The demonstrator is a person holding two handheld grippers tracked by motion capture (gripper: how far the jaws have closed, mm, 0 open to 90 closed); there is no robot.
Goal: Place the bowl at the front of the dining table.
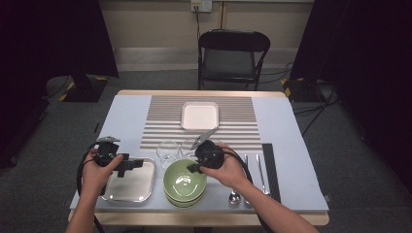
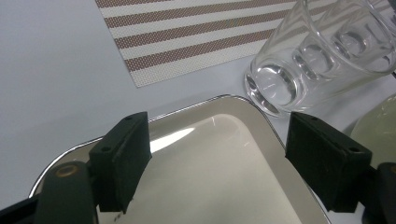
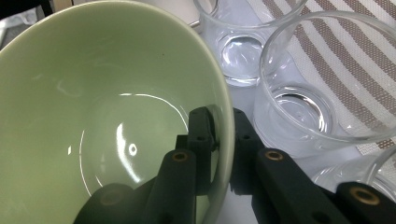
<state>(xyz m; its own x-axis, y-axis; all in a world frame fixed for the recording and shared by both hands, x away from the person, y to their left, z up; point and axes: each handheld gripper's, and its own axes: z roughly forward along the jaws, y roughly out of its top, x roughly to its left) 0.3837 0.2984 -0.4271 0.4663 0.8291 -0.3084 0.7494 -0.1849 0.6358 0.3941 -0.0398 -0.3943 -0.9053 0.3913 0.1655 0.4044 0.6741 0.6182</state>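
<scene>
A stack of green bowls sits at the table's front middle. My right gripper is shut on the far right rim of the top green bowl, one jaw inside and one outside. Left of the bowls lies a shiny metal tray. My left gripper hovers over the tray's far edge and stands open with nothing between its jaws. Below them I see the tray's polished bottom.
Two clear glasses stand just behind the bowls, close to both grippers. A white square plate rests on the striped placemat. Cutlery and a black strip lie at the right.
</scene>
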